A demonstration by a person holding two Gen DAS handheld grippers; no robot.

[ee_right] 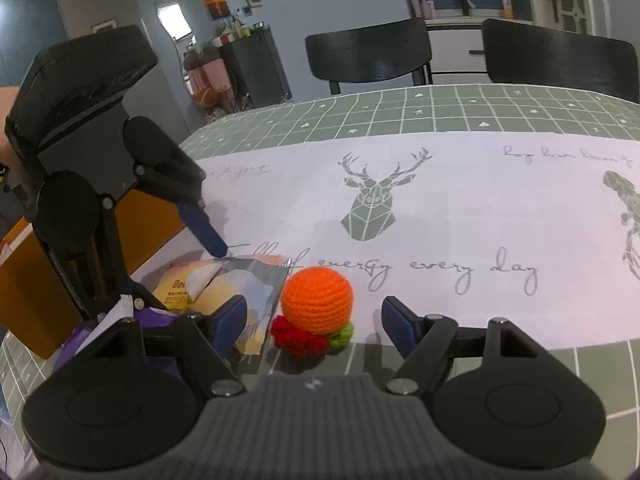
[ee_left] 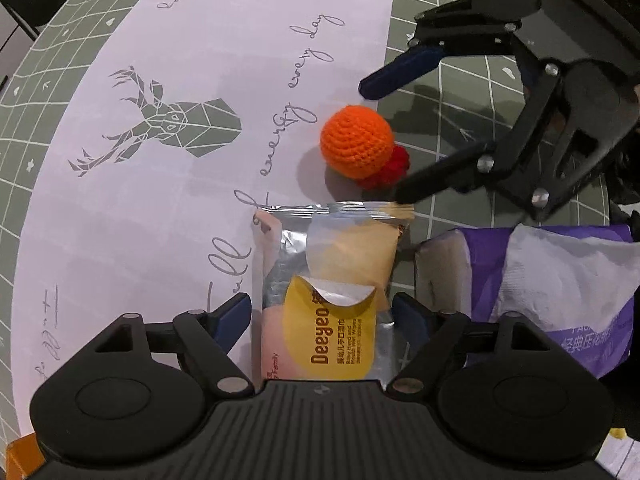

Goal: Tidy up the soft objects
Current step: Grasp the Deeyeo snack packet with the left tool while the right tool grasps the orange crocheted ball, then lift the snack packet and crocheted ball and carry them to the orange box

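Observation:
A silver and yellow wet-wipes packet (ee_left: 328,292) lies flat between the open fingers of my left gripper (ee_left: 322,314); it shows in the right wrist view (ee_right: 224,284) too. An orange crochet ball (ee_left: 356,142) with red and green trim sits just beyond it, at the white runner's edge. My right gripper (ee_right: 314,324) is open, its fingers either side of the ball (ee_right: 317,299), apart from it. In the left wrist view the right gripper (ee_left: 382,144) reaches in from the right around the ball.
A purple tissue pack (ee_left: 560,292) lies right of the wipes packet. An orange box (ee_right: 36,292) stands at the table's left edge. The white deer-print runner (ee_right: 440,220) crosses the green checked tablecloth (ee_right: 400,112). Two black chairs (ee_right: 368,54) stand behind the table.

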